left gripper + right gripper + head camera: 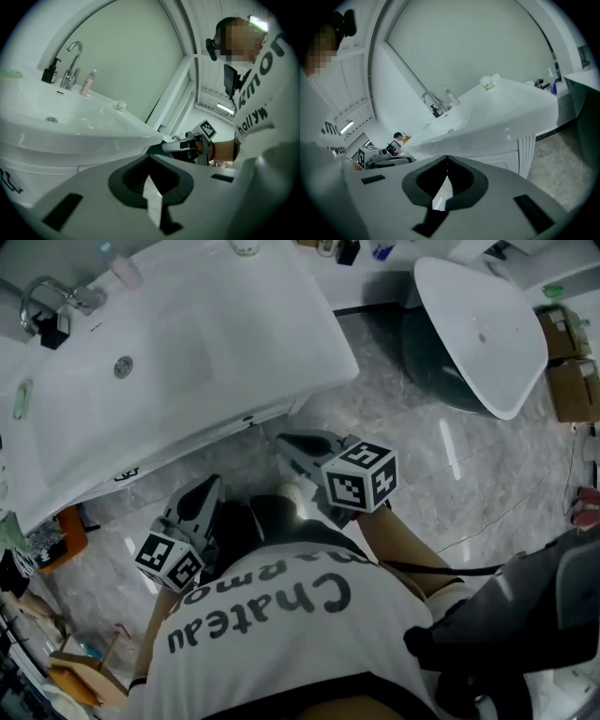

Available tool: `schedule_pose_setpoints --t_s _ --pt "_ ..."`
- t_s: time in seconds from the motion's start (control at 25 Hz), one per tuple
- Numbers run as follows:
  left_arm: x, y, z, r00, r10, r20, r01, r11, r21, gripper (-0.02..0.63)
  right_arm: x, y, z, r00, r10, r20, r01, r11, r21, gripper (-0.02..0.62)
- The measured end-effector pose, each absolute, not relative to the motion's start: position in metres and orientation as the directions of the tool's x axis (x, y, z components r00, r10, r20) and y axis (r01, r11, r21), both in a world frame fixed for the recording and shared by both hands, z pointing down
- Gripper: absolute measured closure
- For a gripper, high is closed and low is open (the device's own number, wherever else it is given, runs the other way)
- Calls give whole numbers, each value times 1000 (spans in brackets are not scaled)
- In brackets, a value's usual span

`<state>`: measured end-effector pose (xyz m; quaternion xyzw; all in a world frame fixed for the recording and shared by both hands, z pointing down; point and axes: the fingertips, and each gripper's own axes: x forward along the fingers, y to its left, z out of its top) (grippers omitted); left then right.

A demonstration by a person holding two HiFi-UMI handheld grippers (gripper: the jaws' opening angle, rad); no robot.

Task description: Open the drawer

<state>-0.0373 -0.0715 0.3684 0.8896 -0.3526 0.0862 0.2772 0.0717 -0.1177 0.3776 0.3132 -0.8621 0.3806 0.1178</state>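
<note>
We hold both grippers low in front of the vanity. Left gripper [208,487] has its jaws pressed together with nothing between them, and right gripper [285,441] is the same, closed and empty. Drawer [202,439] sits under the sink basin [281,334], looks closed, just ahead of both tips.

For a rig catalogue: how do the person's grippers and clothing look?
The left gripper and right gripper are grey with dark-lined jaws, each bearing a white cube of black square markers. The person wears a white short-sleeved T-shirt with dark lettering.
</note>
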Motion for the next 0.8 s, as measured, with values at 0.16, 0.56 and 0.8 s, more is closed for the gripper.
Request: schedule_pose_setpoints --t_s 0.16,0.56,0.8 --pt "-30 -72 400 751 -538 384 -659 -653 374 598 66 -111 408 -790 -402 463 -612 470 -636 584" --pt "-16 -113 532 695 -446 564 -709 -556 434 461 101 -91 475 -731 -422 536 -675 335 -657 584" --pt "-13 -136 610 582 -382 718 -806 -387 448 380 123 -65 511 -694 -461 553 -692 216 -689 584"
